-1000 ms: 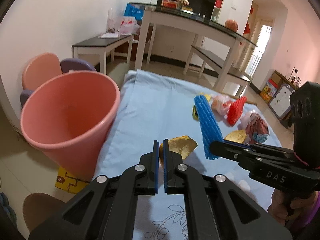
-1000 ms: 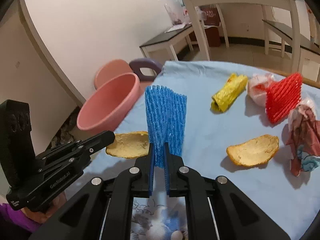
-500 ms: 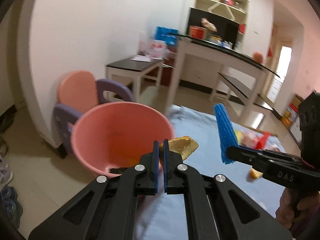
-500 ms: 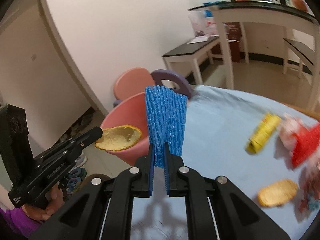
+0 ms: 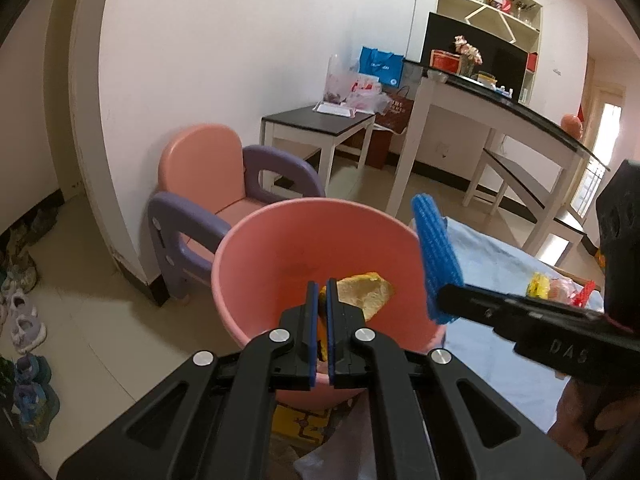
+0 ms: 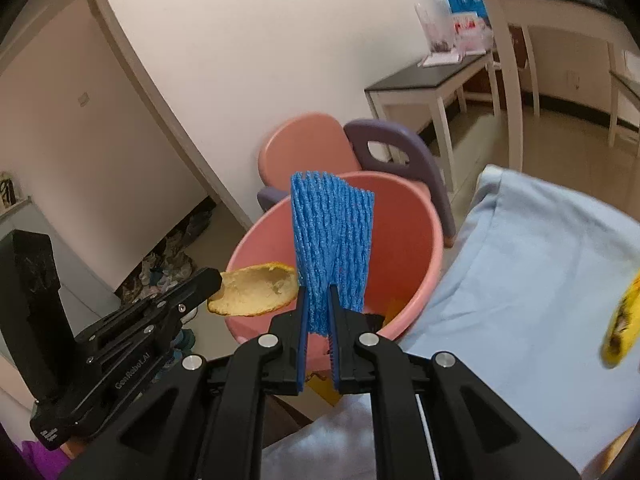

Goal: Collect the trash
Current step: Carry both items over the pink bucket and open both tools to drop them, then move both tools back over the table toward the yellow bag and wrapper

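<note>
Both grippers hold trash at the mouth of the pink bin.

Left wrist view, left to right: pink-and-purple child chair (image 5: 224, 184) at 10 o'clock; pink bin (image 5: 280, 248) at centre. Left gripper (image 5: 320, 300) has its jaws pinching the orange peel (image 5: 366, 292), which sits in front of the bin's opening. Right gripper (image 5: 444, 300) enters from 3 o'clock, jaws clamped on the blue foam net (image 5: 434, 256) at the bin's right rim. Blue cloth (image 5: 492, 260) lies to the right, at 3 o'clock, with more scraps on it. Right wrist view: peel (image 6: 256, 290) at 9 o'clock of the net (image 6: 332, 240); a banana peel (image 6: 620, 328) lies blurred at 3 o'clock.
</note>
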`<action>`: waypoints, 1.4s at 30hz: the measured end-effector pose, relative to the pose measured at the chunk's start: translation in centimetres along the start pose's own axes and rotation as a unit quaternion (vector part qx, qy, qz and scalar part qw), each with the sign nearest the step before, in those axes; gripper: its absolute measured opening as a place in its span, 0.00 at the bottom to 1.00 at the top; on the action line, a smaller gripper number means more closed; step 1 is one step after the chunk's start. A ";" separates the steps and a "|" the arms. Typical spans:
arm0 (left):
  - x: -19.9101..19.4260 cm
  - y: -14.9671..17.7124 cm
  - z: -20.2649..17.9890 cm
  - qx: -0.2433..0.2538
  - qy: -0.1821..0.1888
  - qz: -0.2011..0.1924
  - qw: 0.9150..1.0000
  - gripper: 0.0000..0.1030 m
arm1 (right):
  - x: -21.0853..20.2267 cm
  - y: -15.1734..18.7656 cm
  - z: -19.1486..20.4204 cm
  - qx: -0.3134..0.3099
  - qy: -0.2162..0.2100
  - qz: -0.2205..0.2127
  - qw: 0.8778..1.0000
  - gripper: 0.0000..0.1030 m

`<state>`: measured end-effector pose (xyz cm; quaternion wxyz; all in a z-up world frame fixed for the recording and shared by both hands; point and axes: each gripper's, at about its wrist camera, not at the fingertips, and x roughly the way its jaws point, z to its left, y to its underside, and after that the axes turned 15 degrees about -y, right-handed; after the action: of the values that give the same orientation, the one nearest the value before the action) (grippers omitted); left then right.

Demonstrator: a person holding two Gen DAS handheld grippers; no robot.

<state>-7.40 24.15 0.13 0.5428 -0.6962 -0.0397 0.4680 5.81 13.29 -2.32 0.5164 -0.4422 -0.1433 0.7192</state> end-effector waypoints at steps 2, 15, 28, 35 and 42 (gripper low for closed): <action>0.6 0.0 0.0 0.000 0.002 0.007 1.000 0.03 | 0.4 0.1 -0.2 0.001 0.003 0.004 1.000 0.08; -0.2 0.2 -0.3 -0.009 0.022 -0.010 1.000 0.26 | -0.1 0.4 -1.0 0.011 0.015 -0.004 1.000 0.41; -4.2 0.2 -2.1 0.011 0.047 -0.025 0.999 0.26 | -4.1 2.6 0.6 -0.017 0.066 -0.018 0.998 0.47; -5.9 1.1 -4.8 0.035 0.060 -0.020 0.997 0.26 | -7.7 5.0 0.4 -0.010 0.097 -0.027 0.995 0.49; -6.8 2.1 -8.0 0.057 0.083 -0.005 0.995 0.26 | -12.0 7.9 -0.7 0.005 0.124 -0.037 0.992 0.51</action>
<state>-6.62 13.73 2.32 0.5852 -0.7007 0.0288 0.4071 2.43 -0.72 -2.10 0.5588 -0.5201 -0.0908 0.6396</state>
